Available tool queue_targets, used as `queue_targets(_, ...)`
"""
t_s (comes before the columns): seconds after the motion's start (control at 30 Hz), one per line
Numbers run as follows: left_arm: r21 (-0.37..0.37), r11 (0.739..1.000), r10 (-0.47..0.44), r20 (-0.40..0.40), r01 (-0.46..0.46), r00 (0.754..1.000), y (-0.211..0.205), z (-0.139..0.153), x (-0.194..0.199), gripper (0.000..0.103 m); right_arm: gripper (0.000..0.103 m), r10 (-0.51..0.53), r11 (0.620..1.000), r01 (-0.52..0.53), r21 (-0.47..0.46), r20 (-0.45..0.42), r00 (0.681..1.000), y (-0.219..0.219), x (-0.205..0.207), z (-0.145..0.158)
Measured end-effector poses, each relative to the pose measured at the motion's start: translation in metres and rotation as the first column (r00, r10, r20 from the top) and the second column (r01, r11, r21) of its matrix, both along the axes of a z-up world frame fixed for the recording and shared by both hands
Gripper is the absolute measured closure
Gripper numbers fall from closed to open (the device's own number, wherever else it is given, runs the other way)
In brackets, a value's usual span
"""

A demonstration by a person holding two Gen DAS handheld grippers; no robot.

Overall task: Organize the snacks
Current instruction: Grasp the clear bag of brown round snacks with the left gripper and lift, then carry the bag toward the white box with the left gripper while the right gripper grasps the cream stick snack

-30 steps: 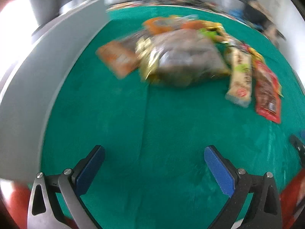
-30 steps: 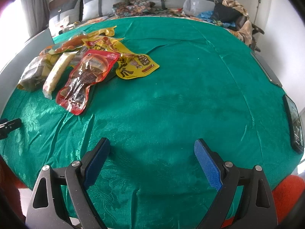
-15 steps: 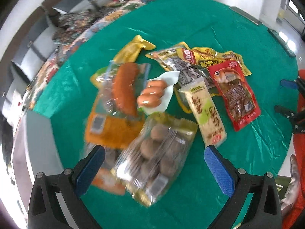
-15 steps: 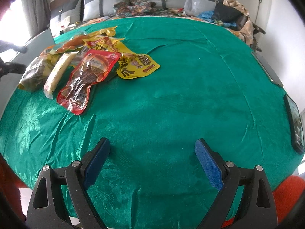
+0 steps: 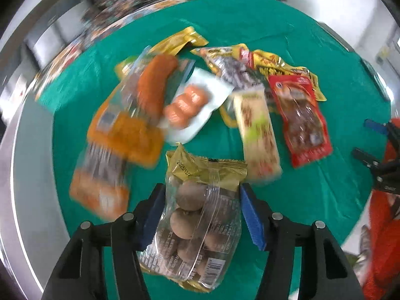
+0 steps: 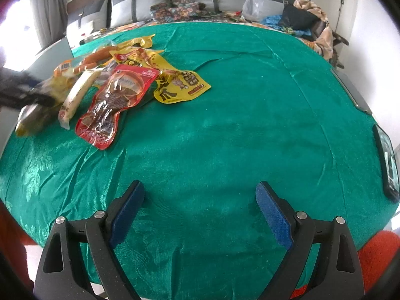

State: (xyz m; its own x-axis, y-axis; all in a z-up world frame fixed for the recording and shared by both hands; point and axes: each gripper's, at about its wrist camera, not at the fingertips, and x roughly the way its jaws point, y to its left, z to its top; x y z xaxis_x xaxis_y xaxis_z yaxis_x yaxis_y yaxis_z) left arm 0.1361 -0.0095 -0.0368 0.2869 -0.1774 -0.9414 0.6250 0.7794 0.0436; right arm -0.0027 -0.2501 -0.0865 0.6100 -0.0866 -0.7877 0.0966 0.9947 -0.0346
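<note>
My left gripper (image 5: 201, 215) is shut on a clear bag of brown round snacks with a gold top (image 5: 200, 225) and holds it above the green cloth. Beyond it lies the snack pile: an orange sausage pack (image 5: 140, 105), a white pack of small sausages (image 5: 192, 105), a cream bar (image 5: 257, 132), a red pouch (image 5: 300, 120) and yellow packs (image 5: 275, 65). My right gripper (image 6: 200, 212) is open and empty over bare cloth. In the right wrist view the pile sits at the left with the red pouch (image 6: 117, 102), a yellow pack (image 6: 180, 85) and the left gripper (image 6: 17, 95), blurred.
The round table has a green cloth (image 6: 237, 137). A dark phone (image 6: 387, 165) lies at its right edge. A sofa with grey cushions (image 6: 200, 0) and piled bags (image 6: 295, 17) stands behind. A grey surface (image 5: 25, 175) borders the table on the left.
My left gripper has come down onto the clear bag of brown snacks, closed on it and lifted it. The right gripper has not moved.
</note>
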Motion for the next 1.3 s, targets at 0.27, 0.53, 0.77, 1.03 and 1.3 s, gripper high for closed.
queue_targets(0.27, -0.119, 0.983, 0.138, -0.011, -0.138, 0.990, 0.041, 0.003, -0.053, 0.032, 0.010, -0.008, 1.000, 0.008, -0.002, 0.004, 1.000, 0.001, 0.000, -0.001)
queue_targets(0.53, -0.061, 0.993, 0.106, 0.025, -0.105, 0.994, 0.036, -0.011, -0.056, 0.022, 0.010, -0.014, 1.000, 0.014, 0.000, 0.009, 1.000, -0.001, -0.001, -0.001)
queue_targets(0.77, 0.033, 0.998, 0.047, 0.086, -0.050, 0.995, 0.029, -0.026, -0.072, 0.021, 0.010, -0.013, 1.000, 0.014, 0.012, -0.017, 1.000, -0.005, 0.000, 0.001)
queue_targets(1.03, -0.043, 0.985, 0.169, 0.126, -0.165, 0.977, 0.043, -0.019, -0.078, 0.040, 0.013, 0.033, 0.952, 0.004, 0.306, -0.115, 0.993, 0.016, 0.064, 0.030)
queue_targets(1.3, -0.216, 0.914, 0.375, 0.126, -0.343, 0.919, 0.077, -0.001, -0.089, 0.041, 0.028, 0.035, 0.996, -0.018, 0.087, -0.193, 0.981, 0.089, 0.129, 0.007)
